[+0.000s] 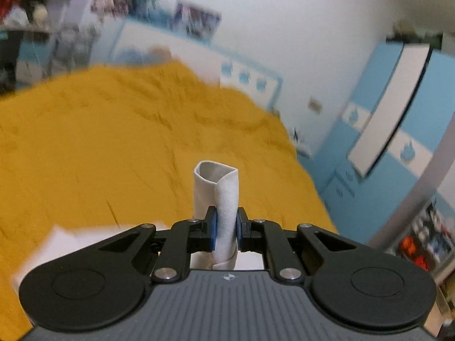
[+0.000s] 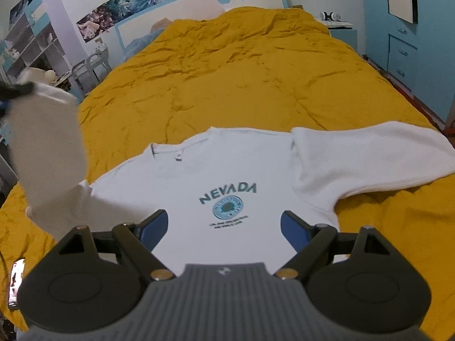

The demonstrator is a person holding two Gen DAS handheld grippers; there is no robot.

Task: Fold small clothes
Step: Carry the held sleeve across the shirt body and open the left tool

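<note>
Left hand-held gripper point(image 1: 226, 228) clamped on white sleeve point(image 1: 220, 196), lifted left of sweatshirt point(image 2: 224, 176) spread on yellow bed point(image 2: 227, 71); right hand-held gripper point(image 2: 224, 227) open above chest print point(image 2: 227, 201).

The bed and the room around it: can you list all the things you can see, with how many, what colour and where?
sweatshirt: one, white with teal NEVADA print, flat on the bed
sleeve: one, white, lifted at the left
bedcover: one, mustard yellow, over the whole bed
headboard: one, white and blue with apple shapes, far end
posters: several, colourful, on the wall
wardrobe: one, blue, at the right
phone: one, dark, left edge of the bed
left gripper: one, black, shut on the sleeve
right gripper: one, black, open above the sweatshirt
</note>
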